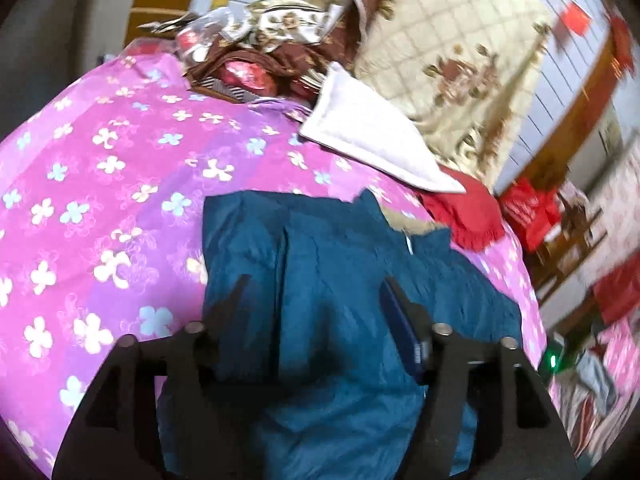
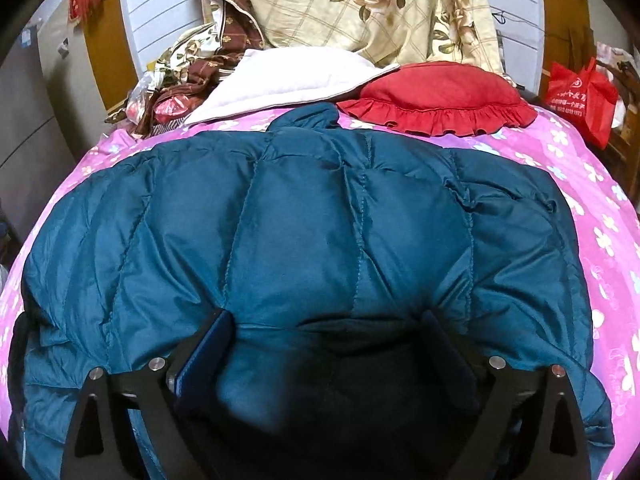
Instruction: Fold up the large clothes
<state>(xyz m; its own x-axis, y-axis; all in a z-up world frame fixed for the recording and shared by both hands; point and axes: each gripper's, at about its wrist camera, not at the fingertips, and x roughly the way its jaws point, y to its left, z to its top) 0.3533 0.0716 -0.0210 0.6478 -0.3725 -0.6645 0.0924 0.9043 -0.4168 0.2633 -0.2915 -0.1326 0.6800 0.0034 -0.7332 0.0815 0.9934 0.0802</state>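
One red bag (image 2: 580, 96) — white print, unreadable.

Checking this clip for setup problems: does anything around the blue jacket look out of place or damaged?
No damage shows. The blue jacket lies flat on the pink floral bedspread, but clutter crowds its collar end: a red frilled cushion, a white pad and heaped bedding.

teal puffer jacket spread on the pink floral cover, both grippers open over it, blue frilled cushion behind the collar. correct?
One thing is off: the frilled cushion is red, not blue, as the right wrist view shows. The rest stands: the teal puffer jacket lies on the pink floral cover, with the left gripper and right gripper open over it.
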